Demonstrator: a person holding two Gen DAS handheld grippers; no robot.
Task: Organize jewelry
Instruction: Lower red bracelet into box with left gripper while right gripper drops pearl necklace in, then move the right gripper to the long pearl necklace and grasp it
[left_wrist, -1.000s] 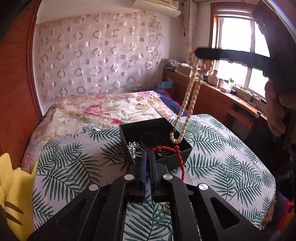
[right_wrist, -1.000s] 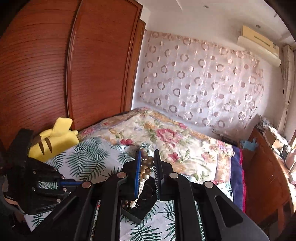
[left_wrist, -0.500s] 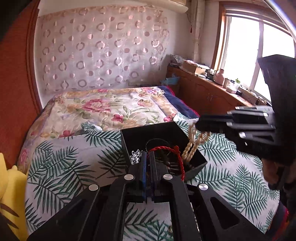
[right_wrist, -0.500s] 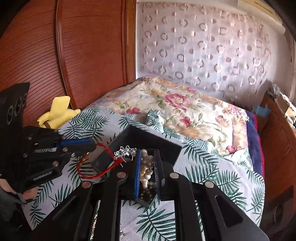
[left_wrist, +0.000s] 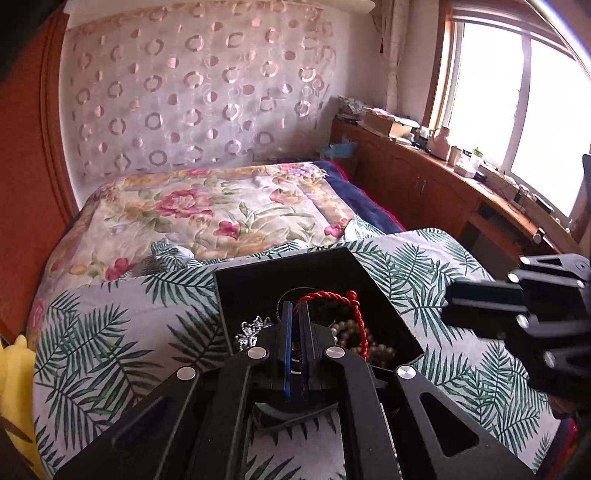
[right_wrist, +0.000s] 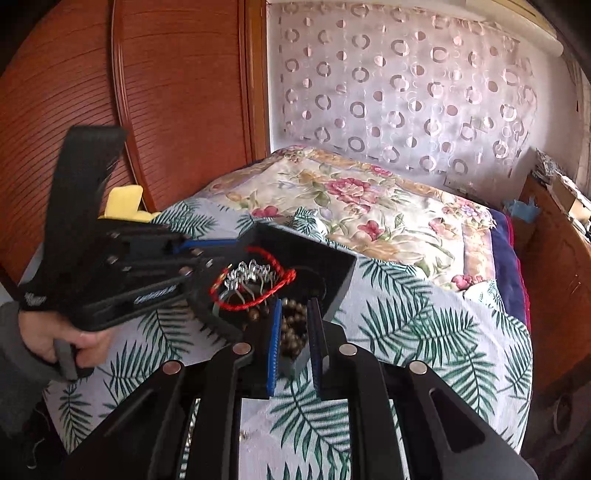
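The left gripper (left_wrist: 295, 317), pressed together, pinches the red cord (left_wrist: 325, 297) over the black box (left_wrist: 258, 273) at twelve o'clock. The right gripper (right_wrist: 293, 325) pinches the bead necklace (right_wrist: 291, 328) above the box; released now, beads could snag the cord.

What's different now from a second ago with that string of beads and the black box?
The right gripper came down, lowering the bead necklace from hanging above the black box into it, beads still between its fingers. The left gripper stayed shut on the red cord at the box.
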